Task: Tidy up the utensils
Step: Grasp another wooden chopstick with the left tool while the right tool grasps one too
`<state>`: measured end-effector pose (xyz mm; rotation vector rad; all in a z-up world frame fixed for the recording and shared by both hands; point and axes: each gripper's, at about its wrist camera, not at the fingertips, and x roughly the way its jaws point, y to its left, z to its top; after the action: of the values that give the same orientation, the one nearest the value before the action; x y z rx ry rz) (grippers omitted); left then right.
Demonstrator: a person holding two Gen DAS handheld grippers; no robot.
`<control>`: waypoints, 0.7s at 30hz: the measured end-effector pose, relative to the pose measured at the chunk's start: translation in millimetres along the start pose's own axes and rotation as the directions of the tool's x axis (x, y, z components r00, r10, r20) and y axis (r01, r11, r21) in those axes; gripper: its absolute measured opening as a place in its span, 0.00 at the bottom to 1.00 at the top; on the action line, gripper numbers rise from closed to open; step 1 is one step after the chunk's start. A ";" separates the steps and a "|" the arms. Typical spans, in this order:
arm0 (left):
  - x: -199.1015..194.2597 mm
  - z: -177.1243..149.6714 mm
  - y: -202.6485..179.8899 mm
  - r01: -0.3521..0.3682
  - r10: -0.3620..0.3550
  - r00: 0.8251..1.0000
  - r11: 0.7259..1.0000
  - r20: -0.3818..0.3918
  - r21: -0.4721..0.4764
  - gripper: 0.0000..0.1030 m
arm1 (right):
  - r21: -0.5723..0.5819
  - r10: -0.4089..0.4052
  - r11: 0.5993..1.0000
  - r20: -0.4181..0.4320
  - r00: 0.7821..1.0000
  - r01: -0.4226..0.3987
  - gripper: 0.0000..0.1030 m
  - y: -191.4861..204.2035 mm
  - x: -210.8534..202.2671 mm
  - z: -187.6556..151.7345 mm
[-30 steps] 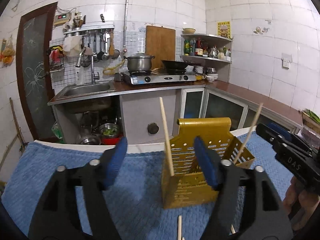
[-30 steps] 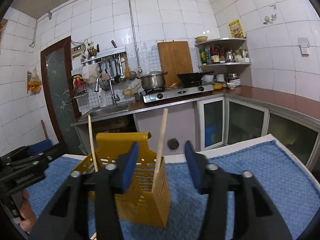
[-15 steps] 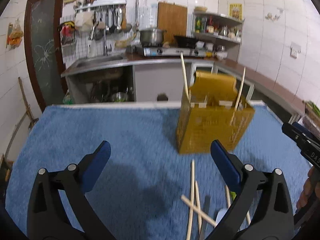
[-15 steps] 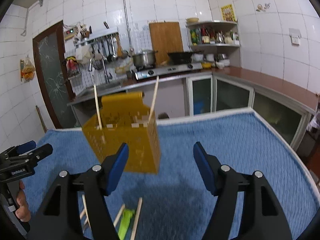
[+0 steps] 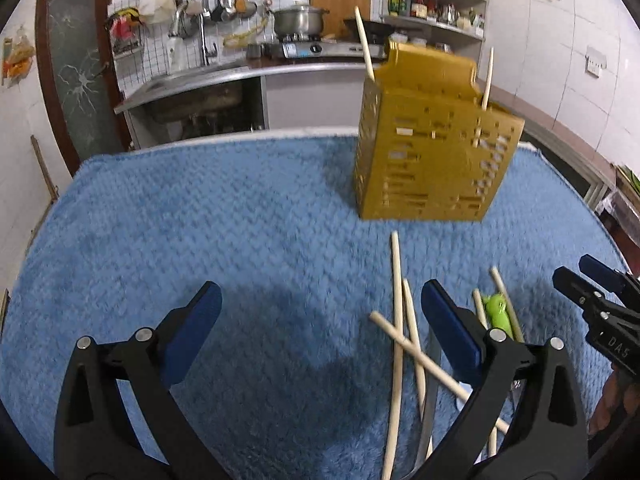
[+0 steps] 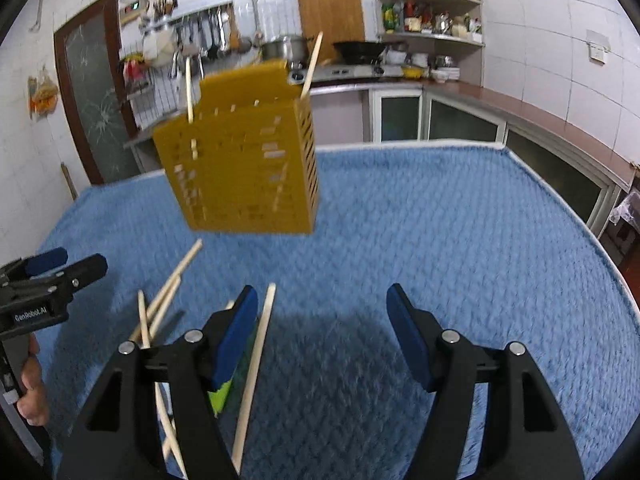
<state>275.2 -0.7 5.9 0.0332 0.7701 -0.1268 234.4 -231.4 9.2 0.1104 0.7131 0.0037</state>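
A yellow perforated utensil holder (image 5: 430,152) stands on the blue towel (image 5: 200,220), with two wooden chopsticks (image 5: 364,50) upright in it; it also shows in the right wrist view (image 6: 244,164). Several loose chopsticks (image 5: 396,320) and a green-handled utensil (image 5: 498,312) lie in a heap on the towel in front of it. My left gripper (image 5: 320,328) is open and empty, above the towel left of the heap. My right gripper (image 6: 322,332) is open and empty, with the chopsticks (image 6: 256,356) and green utensil (image 6: 220,394) under its left finger.
The towel-covered table ends at a pale rim (image 6: 560,200) on the far and right sides. Beyond it are a sink counter (image 5: 192,76), a stove with a pot (image 5: 298,20) and cabinets (image 6: 440,116). The other gripper shows at each view's edge (image 5: 600,312), (image 6: 48,280).
Both grippers have pulled back and up from the holder, which now looks farther away. The loose chopsticks and green utensil have come into view below. Both grippers stay open.
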 end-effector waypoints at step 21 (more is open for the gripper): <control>44.5 -14.8 -33.7 0.087 -0.075 0.973 0.995 -0.217 0.045 0.34 | -0.068 0.021 0.997 -0.174 0.985 -0.033 0.33 28.2 39.6 -18.6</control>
<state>292.3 -37.5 -35.2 0.0682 0.9845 -0.2244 253.1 -199.8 -27.7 0.0519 0.8843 0.0653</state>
